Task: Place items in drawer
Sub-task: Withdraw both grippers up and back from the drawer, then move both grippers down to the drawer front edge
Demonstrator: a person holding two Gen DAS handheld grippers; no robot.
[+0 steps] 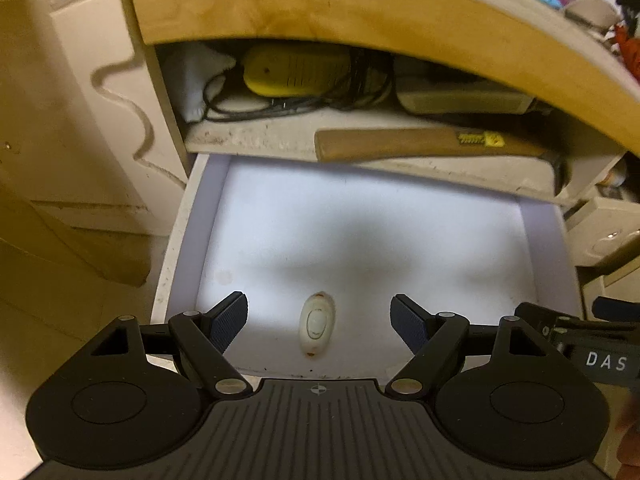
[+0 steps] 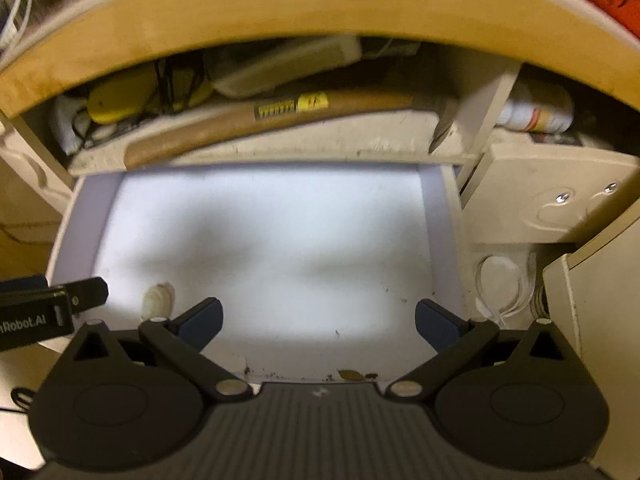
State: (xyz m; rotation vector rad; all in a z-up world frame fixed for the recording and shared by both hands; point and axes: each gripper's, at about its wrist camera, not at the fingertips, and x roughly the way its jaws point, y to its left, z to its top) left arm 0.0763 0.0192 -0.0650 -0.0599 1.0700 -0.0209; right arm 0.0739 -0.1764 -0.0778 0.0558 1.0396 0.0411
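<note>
An open white drawer [image 1: 400, 208] is pulled out below a shelf; it also fills the right wrist view [image 2: 280, 208]. A small white oval object [image 1: 317, 325] lies on the drawer floor near the front edge, and shows at the left in the right wrist view [image 2: 157, 300]. My left gripper [image 1: 319, 320] is open and empty, its fingers on either side of the oval object and above it. My right gripper [image 2: 319, 322] is open and empty over the drawer's front right part. Each gripper's tip shows at the edge of the other's view.
A wooden-handled hammer [image 1: 420, 145] lies on the shelf above the drawer, with a yellow device [image 1: 294, 70], black cables and a beige box [image 1: 464, 98] behind it. A wooden tabletop edge [image 1: 360, 12] overhangs. A cabinet [image 2: 552, 196] stands right of the drawer, debris [image 2: 352, 375] at its front.
</note>
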